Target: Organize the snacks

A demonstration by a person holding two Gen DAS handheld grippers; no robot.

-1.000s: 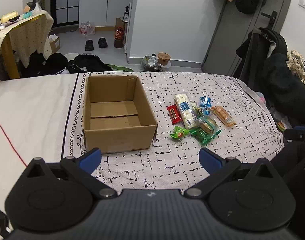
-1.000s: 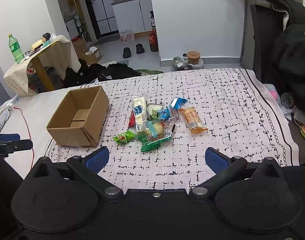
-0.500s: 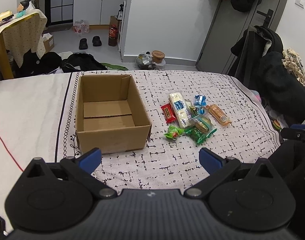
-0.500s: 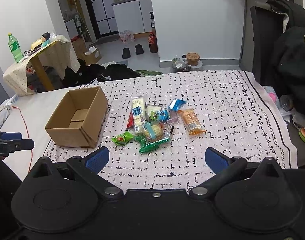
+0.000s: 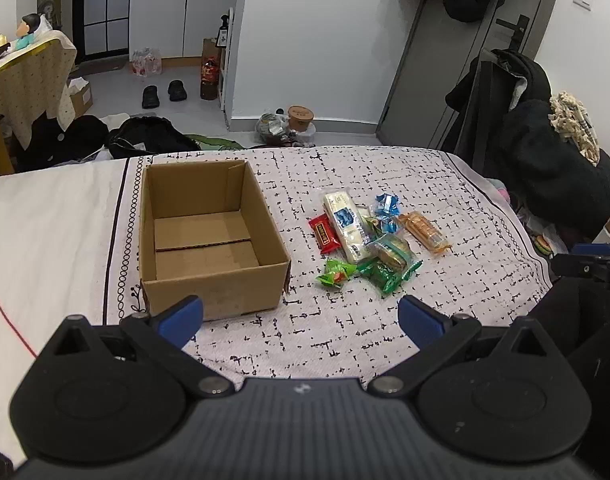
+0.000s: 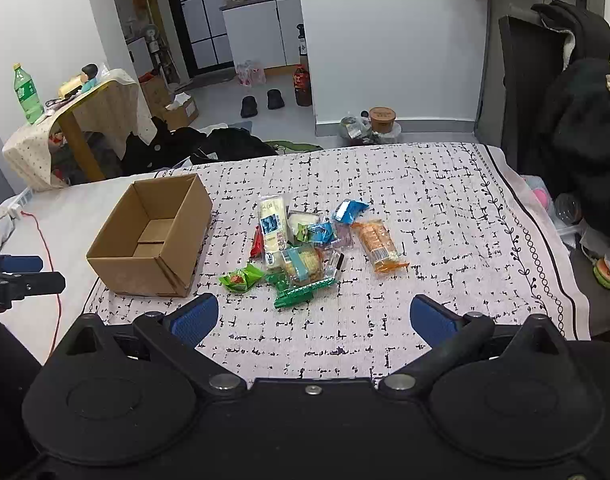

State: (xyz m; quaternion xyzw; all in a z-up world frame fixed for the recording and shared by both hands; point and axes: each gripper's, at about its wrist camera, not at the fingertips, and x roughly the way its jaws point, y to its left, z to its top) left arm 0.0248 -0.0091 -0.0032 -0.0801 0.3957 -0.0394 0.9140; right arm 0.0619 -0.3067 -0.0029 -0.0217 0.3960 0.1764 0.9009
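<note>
An empty open cardboard box point(image 5: 209, 236) point(image 6: 153, 236) stands on the patterned bed cover. To its right lies a loose heap of wrapped snacks point(image 5: 369, 236) point(image 6: 305, 248): a long white pack point(image 5: 345, 224), a red bar point(image 5: 324, 234), a green pouch point(image 5: 333, 273), blue wrappers point(image 5: 386, 205) and an orange pack point(image 5: 425, 232) point(image 6: 377, 245). My left gripper point(image 5: 301, 316) is open, held back from the box's near wall, empty. My right gripper point(image 6: 313, 316) is open and empty, short of the snack heap.
The bed cover point(image 6: 445, 216) ends at a drop on the right. Dark clothes hang on a chair point(image 5: 537, 152) at the right. Beyond the bed are bags on the floor point(image 5: 149, 142), shoes point(image 5: 163, 92) and a draped table point(image 6: 77, 120) with a green bottle point(image 6: 25, 92).
Both grippers pulled back and up a little, so the box and the snacks look smaller and farther. The left view swung slightly left to right. Nothing on the bed moved.
</note>
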